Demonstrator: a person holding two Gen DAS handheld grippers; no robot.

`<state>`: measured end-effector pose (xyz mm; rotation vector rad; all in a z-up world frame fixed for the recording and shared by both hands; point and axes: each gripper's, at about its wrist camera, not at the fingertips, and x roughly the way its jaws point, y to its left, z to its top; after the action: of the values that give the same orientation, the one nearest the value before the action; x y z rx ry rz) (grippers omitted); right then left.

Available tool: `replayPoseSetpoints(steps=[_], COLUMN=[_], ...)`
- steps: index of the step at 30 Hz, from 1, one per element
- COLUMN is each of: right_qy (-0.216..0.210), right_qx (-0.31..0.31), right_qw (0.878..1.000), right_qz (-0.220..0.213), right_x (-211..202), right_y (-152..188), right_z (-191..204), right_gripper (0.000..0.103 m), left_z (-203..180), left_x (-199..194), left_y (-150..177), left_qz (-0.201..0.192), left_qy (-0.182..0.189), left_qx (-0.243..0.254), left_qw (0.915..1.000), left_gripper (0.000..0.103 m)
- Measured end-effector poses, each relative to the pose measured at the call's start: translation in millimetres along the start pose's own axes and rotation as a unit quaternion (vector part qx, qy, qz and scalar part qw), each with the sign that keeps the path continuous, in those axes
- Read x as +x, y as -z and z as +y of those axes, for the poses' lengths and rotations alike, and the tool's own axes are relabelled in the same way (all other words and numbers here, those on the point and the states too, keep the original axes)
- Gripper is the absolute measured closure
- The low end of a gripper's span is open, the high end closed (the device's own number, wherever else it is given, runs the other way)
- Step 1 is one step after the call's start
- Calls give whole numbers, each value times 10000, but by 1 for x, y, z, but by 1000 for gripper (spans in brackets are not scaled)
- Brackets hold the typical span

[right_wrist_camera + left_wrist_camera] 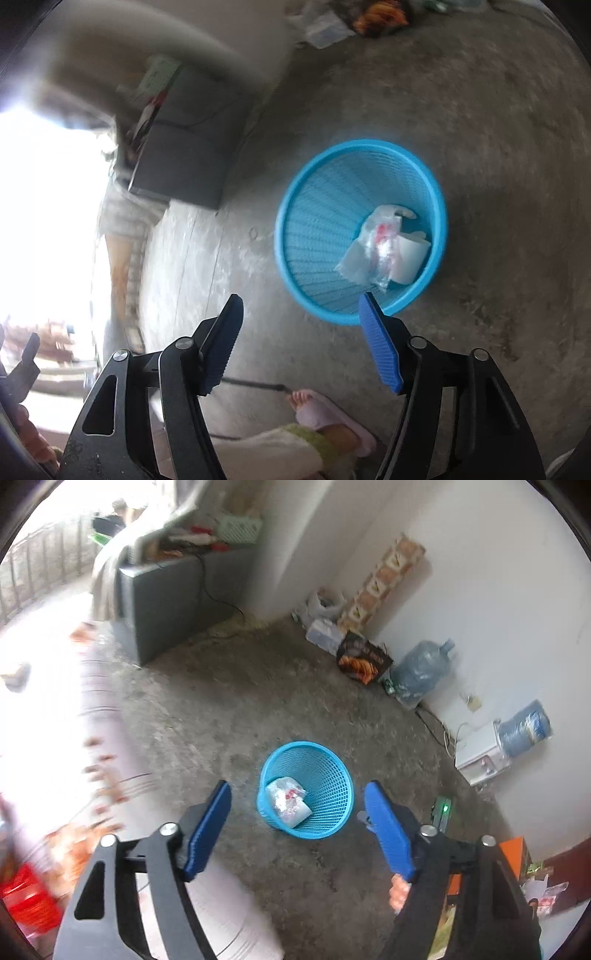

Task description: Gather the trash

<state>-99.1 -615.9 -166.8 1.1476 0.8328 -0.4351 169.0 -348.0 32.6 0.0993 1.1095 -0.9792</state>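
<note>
- Left wrist view: the left gripper (297, 799) fills the bottom of the frame, its blue jaws spread wide with nothing between them
- A blue mesh bin (334, 771) stands on the concrete floor (229, 701) at lower centre, seen through the gap between the jaws
- Crumpled trash (289, 802), clear plastic and white paper with red marks, lies at the bottom of the bin
- Along the white wall (480, 590) at right sit two water jugs (423, 670), a dark printed bag (364, 659) and a small white appliance (480, 755)
- A grey cabinet (162, 602) stands at upper left; the left edge is blurred and washed out by glare
- Right wrist view: the right gripper (301, 306) sits at the bottom, jaws also wide apart and holding nothing
- The bin (317, 221) is right of centre, its rim just above the right jaw tip; the trash (384, 245) rests inside, toward the bin's right wall
- A person's foot (314, 406) in a pink slipper shows at bottom centre
- The cabinet (188, 162) is at upper left, beside bright glare on the left
</note>
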Motion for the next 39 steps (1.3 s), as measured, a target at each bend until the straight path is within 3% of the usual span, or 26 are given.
replayPoseSetpoints(steps=[5,10,14,19,23,25,27,32,39], right_qy=[-403,-812,-1041,-1276,-1417,-1284,-1023,-1063,-863], right_qx=[-747,-1567,-2112,-2542,-2556,-2606,-2705,-2387,-1812], right_qw=[9964,9836,9687,9473,9312,9245,9199,9039,9037], right_qz=[63,382,785,1474,2177,2467,2649,3386,3782], right_x=[-17,-18,-7,17,46,61,73,101,124], right_y=[5,26,51,87,119,135,152,175,183], right_z=[82,179,249,328,379,398,414,431,439], right_gripper=[30,26,25,24,21,21,21,21,21], left_z=[52,117,181,276,339,368,384,412,427], left_x=[-83,-153,-202,-249,-263,-262,-259,-245,-217], left_y=[21,44,67,95,128,145,155,164,157], left_qz=[-442,-896,-1238,-1429,-1400,-1363,-1341,-1182,-867], left_qy=[-412,-868,-1173,-1426,-1413,-1295,-1185,-983,-544], left_qx=[-101,-476,-1151,-2401,-3329,-3845,-4077,-4338,-4501], left_qw=[9981,9911,9786,9495,9217,9038,8954,8878,8871], left_gripper=[20,17,17,17,17,17,17,17,39])
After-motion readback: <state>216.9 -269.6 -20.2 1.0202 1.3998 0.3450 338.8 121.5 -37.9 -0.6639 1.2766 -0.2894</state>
